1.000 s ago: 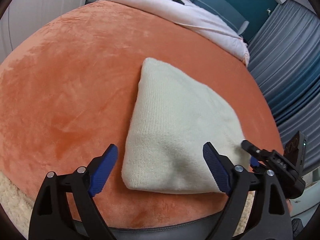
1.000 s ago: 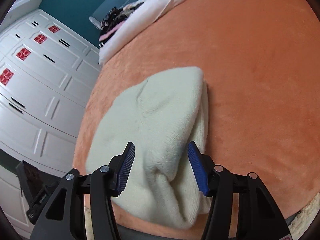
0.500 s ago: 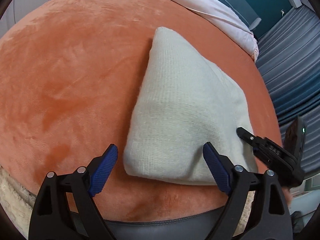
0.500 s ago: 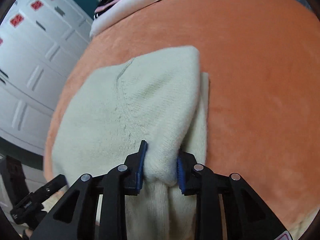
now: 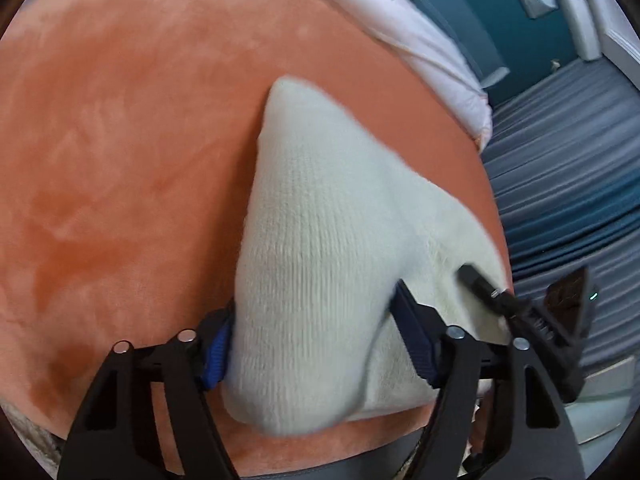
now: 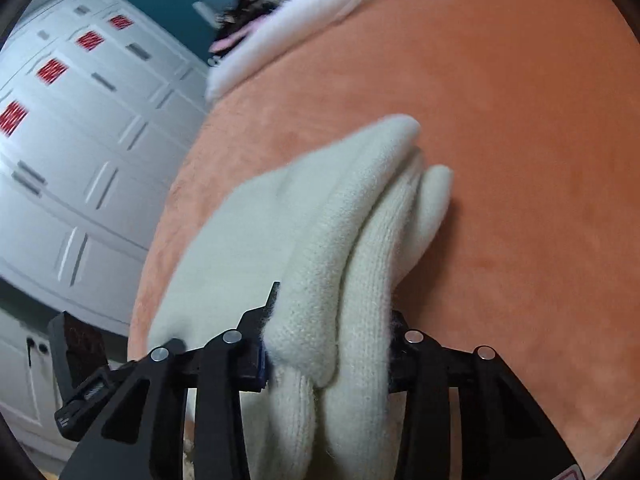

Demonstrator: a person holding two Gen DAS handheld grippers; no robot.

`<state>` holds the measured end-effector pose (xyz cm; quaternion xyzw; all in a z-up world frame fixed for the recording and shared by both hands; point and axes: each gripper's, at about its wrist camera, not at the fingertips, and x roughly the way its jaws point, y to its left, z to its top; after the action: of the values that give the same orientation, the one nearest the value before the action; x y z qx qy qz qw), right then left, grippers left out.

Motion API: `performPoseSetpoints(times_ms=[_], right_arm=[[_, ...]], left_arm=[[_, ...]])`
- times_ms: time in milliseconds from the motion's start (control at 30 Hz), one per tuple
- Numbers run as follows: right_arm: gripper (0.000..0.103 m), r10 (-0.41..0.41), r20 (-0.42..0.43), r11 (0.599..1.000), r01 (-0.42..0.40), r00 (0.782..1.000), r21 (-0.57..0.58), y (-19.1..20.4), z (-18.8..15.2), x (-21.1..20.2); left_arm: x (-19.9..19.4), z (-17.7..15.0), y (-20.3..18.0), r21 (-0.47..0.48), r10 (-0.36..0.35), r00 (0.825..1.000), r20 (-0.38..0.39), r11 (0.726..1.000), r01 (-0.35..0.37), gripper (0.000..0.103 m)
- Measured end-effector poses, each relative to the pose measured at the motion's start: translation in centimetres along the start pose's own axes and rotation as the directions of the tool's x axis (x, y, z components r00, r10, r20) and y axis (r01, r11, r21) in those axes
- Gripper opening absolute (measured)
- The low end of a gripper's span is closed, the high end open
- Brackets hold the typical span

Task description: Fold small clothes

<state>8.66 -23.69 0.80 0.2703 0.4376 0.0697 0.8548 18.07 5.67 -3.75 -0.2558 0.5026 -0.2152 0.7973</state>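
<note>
A folded cream knit garment [image 5: 328,240] lies on an orange plush blanket [image 5: 120,160]. My left gripper [image 5: 316,344] is shut on its near edge, and the fabric bulges up between the blue pads. My right gripper [image 6: 328,352] is shut on the other near end of the same garment [image 6: 320,240] and lifts several bunched layers off the blanket [image 6: 520,160]. The right gripper also shows at the right in the left wrist view [image 5: 500,300]. The left gripper's body shows at the lower left in the right wrist view.
A white duvet [image 5: 420,40] with dark clothes [image 6: 248,4] on it lies at the blanket's far edge. White cabinet doors [image 6: 80,140] stand to the left. Grey-blue curtains [image 5: 568,160] hang to the right. The blanket's near edge runs just under both grippers.
My left gripper has closed on the garment's near edge. My right gripper, shut on it half a second ago, has raised its end, so the layers bunch and lift.
</note>
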Motion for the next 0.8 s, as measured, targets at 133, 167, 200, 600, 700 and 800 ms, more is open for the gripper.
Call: performPoseSetpoints(times_ms=[133, 167, 200, 600, 700, 800], right_arm=[[0.041, 0.020, 0.092, 0.994, -0.010, 0.996, -0.105, 1.0, 1.2, -1.9], [0.044, -0.023, 0.053, 0.997, 0.026, 0.998, -0.068, -0.8, 0.9, -0.6], [0.047, -0.086, -0.016, 0.996, 0.085, 0.996, -0.033, -2.5, 0.5, 1.1], [0.011, -0.253, -0.059, 0.966, 0.249, 0.966, -0.076, 0.0, -4.4, -3.7], [0.003, -0.295, -0.071, 0.952, 0.287, 0.953, -0.107, -1.5, -5.7, -2.2], [0.005, -0.315, -0.097, 0.947, 0.307, 0.944, -0.096, 0.1, -4.5, -3.7]], left_arm=[[0.2, -0.1, -1.3, 0.071, 0.040, 0.998, 0.044, 0.997, -0.043, 0.077], [1.2, -0.2, -1.2, 0.089, 0.106, 0.994, 0.025, 0.990, -0.108, 0.080], [2.1, -0.4, -1.2, 0.110, 0.168, 0.986, 0.008, 0.980, -0.168, 0.080], [0.8, -1.4, -0.4, 0.187, 0.410, 0.911, -0.048, 0.900, -0.395, 0.092], [1.5, -1.6, 0.7, 0.145, 0.388, 0.918, -0.079, 0.916, -0.374, 0.093], [1.2, -1.7, -0.4, 0.207, 0.437, 0.898, -0.047, 0.884, -0.419, 0.092]])
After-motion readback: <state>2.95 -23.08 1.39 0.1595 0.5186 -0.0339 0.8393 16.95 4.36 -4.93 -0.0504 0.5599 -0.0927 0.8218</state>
